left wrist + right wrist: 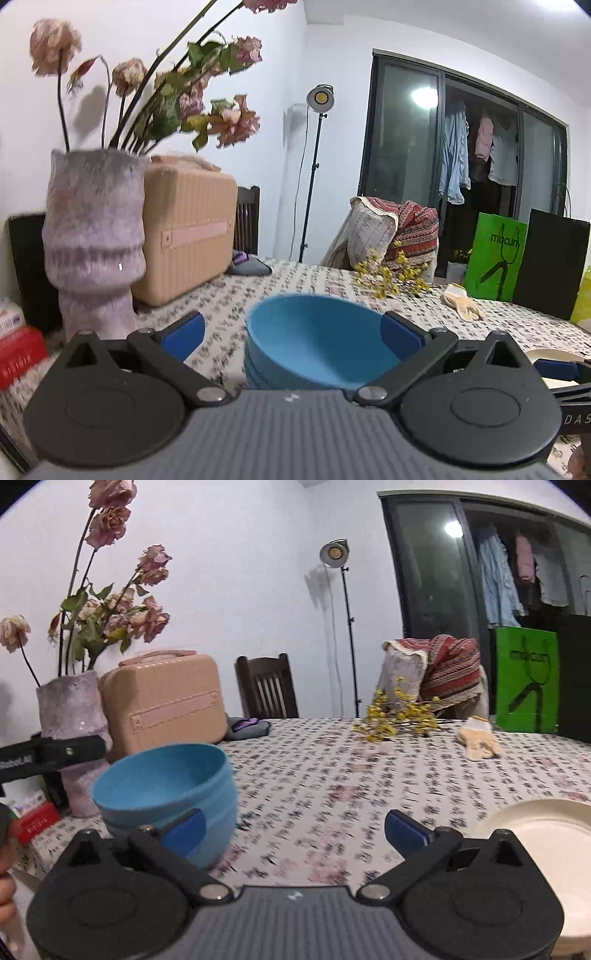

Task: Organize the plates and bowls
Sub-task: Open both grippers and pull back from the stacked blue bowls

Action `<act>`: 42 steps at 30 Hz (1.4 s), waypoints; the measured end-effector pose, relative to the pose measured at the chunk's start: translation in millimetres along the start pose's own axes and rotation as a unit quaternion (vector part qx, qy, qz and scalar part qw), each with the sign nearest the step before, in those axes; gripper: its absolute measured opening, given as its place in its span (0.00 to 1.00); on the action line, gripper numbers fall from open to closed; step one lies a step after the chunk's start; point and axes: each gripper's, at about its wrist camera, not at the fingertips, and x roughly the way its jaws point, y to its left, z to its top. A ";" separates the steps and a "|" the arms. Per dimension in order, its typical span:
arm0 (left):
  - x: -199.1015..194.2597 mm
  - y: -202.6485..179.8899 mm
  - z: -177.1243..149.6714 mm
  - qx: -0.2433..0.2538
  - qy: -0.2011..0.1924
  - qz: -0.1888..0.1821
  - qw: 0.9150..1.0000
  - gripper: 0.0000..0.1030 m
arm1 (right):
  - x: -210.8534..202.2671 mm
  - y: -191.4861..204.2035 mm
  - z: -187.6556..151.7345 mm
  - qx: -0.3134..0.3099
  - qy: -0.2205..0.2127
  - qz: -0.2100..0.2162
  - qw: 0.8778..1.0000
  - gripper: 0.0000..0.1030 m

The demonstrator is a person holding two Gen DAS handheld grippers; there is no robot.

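My left claw point(291, 332) is standing wide open, gripping nothing; the stack of blue bowls point(314, 347) is sitting on the patterned counter point(332, 280) between its blue pads point(184, 332), with the right pad just beside the top bowl's rim, though contact cannot be told. My right claw point(295, 830) is likewise gaping fully and holding nothing, with only bare cloth lying between its pads. In the right wrist view the blue bowls are resting at the left, partly behind the left pad, and a cream plate point(535, 834) is lying at the lower right. A fuzzy lilac vase point(92, 236) of dried roses and a pink case point(188, 229) are standing behind the bowls.
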 end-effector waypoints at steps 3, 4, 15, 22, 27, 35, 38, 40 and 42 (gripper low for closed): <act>-6.4 -1.3 -11.7 -0.008 0.005 -0.008 1.000 1.00 | -6.8 -6.3 -8.9 0.002 0.003 0.001 1.000 1.00; -9.0 -2.8 -14.9 -0.008 0.002 -0.008 1.000 1.00 | -9.0 -8.6 -11.4 0.004 0.004 0.002 1.000 1.00; -21.4 -11.7 -31.1 -0.004 -0.010 -0.017 1.000 1.00 | -17.1 -19.1 -28.6 0.004 -0.001 -0.002 1.000 1.00; -20.3 -19.8 -37.3 0.019 -0.007 -0.019 1.000 1.00 | -13.4 -19.6 -33.1 0.008 -0.013 -0.006 1.000 1.00; -20.0 -22.4 -39.1 0.025 -0.011 -0.022 0.999 1.00 | -12.4 -19.9 -34.7 0.009 -0.021 -0.013 1.000 1.00; -18.3 -24.3 -41.2 0.035 -0.017 -0.030 0.999 1.00 | -7.6 -20.8 -34.9 0.011 -0.011 -0.002 1.000 1.00; -16.8 -23.2 -41.6 0.038 -0.019 -0.028 0.999 1.00 | -5.6 -20.3 -33.5 0.010 -0.005 0.000 1.000 1.00; -15.1 -22.0 -41.6 0.036 -0.017 -0.025 0.999 1.00 | -4.4 -20.4 -32.2 0.012 -0.005 0.000 1.000 1.00; -13.5 -21.3 -40.9 0.036 -0.016 -0.023 0.999 1.00 | -2.8 -21.5 -30.8 0.013 -0.003 0.001 1.000 1.00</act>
